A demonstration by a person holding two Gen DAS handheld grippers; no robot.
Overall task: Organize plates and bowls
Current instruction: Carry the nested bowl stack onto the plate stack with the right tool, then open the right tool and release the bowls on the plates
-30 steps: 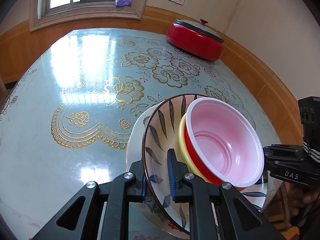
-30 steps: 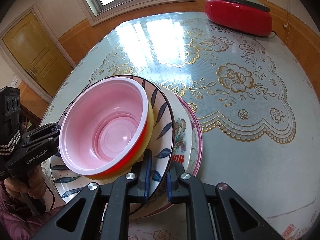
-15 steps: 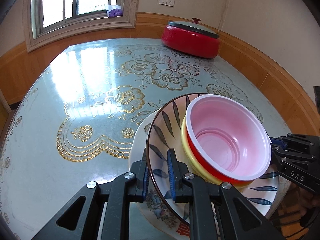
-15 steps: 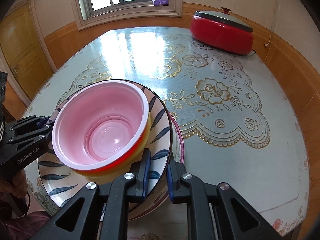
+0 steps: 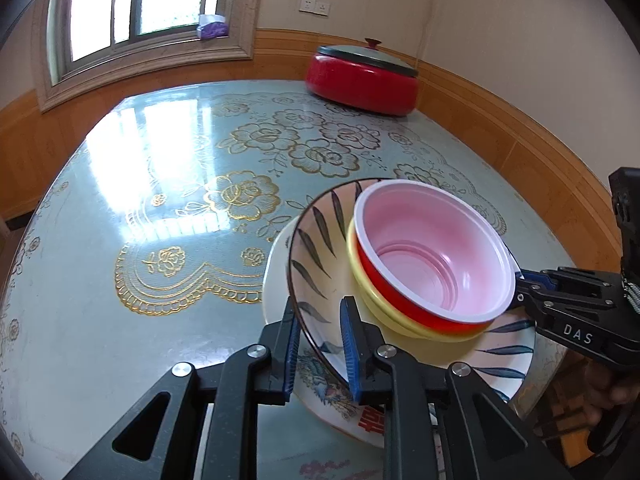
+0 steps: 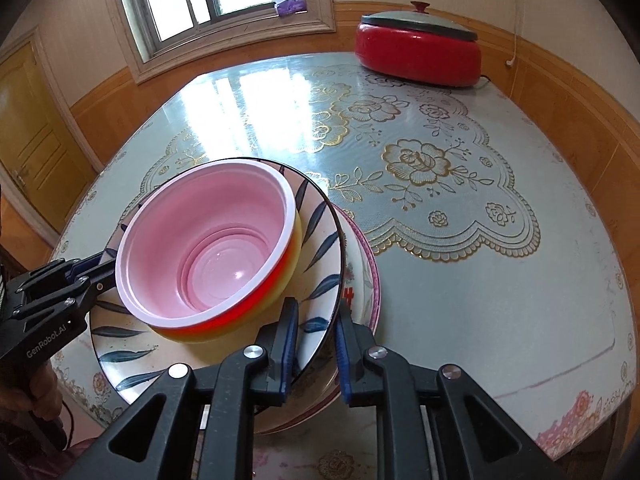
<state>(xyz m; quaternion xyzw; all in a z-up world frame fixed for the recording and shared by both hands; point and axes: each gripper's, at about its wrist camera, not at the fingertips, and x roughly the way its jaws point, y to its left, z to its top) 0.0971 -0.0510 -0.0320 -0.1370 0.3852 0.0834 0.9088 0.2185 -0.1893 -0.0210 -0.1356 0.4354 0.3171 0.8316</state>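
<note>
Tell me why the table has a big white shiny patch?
Left wrist view: window light glares off the glossy table, washing out the gold flowers there. Right wrist view: the same glare below the window; the fisheye lens bends the walls.

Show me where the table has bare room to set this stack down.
Bare tabletop runs from the leaf plate out to the red pot at the far corner, and toward the window side. It is crowded only near the table's front edge, where the plates, bowls and both grippers meet.
</note>
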